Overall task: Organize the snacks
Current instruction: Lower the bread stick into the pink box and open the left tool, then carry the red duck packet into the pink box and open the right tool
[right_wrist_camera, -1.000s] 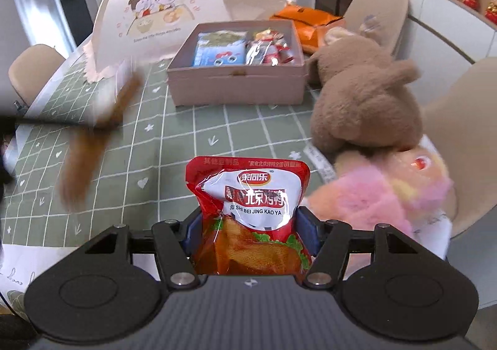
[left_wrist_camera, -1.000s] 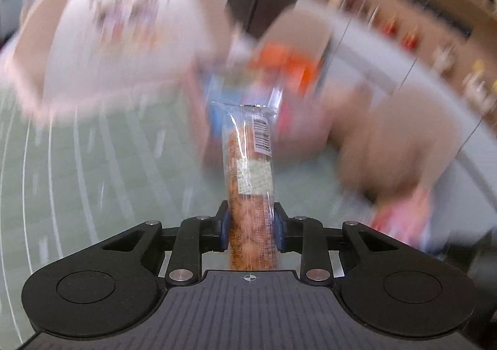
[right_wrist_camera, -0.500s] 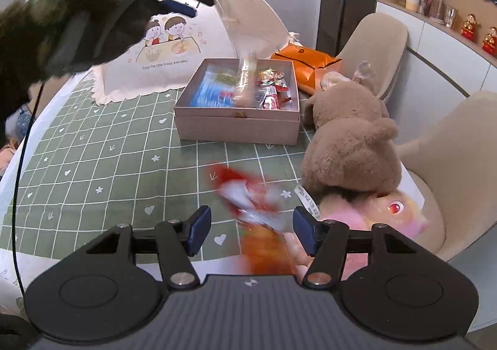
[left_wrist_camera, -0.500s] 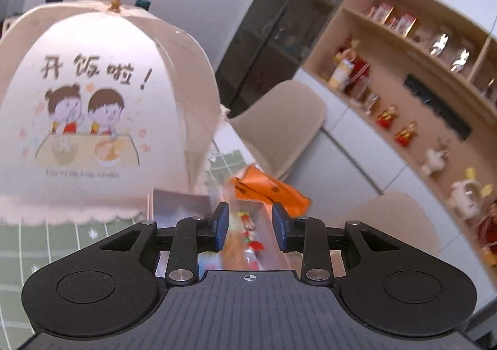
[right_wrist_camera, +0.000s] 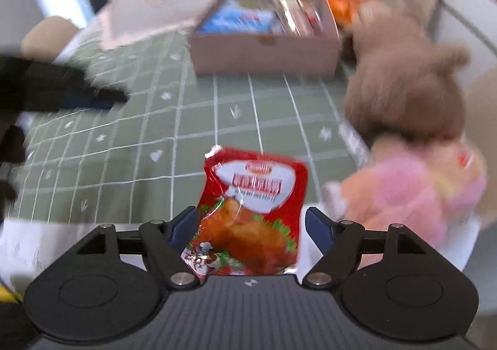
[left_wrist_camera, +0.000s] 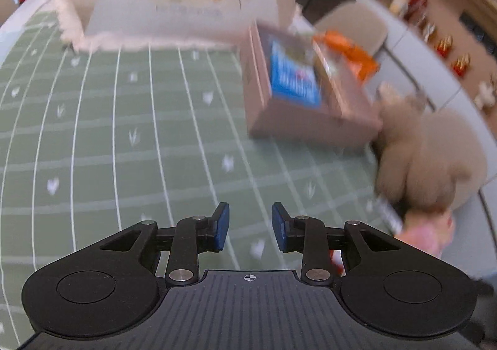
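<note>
The right gripper (right_wrist_camera: 251,222) was held low over the near edge of the tabletop (right_wrist_camera: 130,145). Its jaws were spread wide apart. A red snack bag (right_wrist_camera: 251,213) was seen between them, with its bottom end near the gripper body and its top end pointing out over the green cloth. A small gap was seen between the bag and the right blue pad, and the left pad was just beside the bag. Whether the bag was touched by that pad could not be told.

The left gripper (left_wrist_camera: 250,227) was held above the green cloth, with its jaws apart and nothing between them.

A pink box (right_wrist_camera: 264,52) was set near the far edge of the tabletop. A blue pack (right_wrist_camera: 236,19) and other snacks were seen inside it, all blurred. A brown teddy bear (right_wrist_camera: 403,86) was placed at the right edge, just beside the box, and a pink soft toy (right_wrist_camera: 413,191) lay in front of the bear.
</note>
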Demonstrator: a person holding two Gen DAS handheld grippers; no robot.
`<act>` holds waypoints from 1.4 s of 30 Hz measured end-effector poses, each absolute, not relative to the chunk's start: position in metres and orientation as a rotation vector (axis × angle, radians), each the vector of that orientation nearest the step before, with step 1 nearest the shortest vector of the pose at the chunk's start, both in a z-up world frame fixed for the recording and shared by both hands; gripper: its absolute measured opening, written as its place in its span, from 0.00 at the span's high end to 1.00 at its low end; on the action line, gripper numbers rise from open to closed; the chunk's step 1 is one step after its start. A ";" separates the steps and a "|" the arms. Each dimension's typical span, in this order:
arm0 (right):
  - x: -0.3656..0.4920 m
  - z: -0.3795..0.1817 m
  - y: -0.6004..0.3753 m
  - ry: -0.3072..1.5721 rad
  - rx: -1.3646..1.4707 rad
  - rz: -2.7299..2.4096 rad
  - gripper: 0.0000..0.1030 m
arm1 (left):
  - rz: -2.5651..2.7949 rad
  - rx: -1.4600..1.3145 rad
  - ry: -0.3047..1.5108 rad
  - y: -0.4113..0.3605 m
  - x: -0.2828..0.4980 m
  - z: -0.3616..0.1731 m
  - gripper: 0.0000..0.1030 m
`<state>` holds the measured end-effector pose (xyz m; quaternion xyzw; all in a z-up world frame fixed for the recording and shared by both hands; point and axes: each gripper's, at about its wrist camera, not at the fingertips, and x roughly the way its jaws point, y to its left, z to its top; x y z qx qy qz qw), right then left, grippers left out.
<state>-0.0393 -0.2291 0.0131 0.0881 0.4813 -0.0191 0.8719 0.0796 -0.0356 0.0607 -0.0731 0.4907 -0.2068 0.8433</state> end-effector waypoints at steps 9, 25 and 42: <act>-0.014 -0.016 -0.228 1.043 0.362 -0.178 0.08 | -0.486 -0.074 1.091 -0.042 0.061 0.052 0.67; -0.001 -0.024 -0.198 0.958 0.245 -0.299 0.11 | -0.519 -0.092 1.137 -0.043 0.073 0.042 0.67; -0.032 -0.017 -0.245 0.948 0.431 -0.193 0.12 | -0.500 -0.111 1.188 -0.034 0.075 0.032 0.68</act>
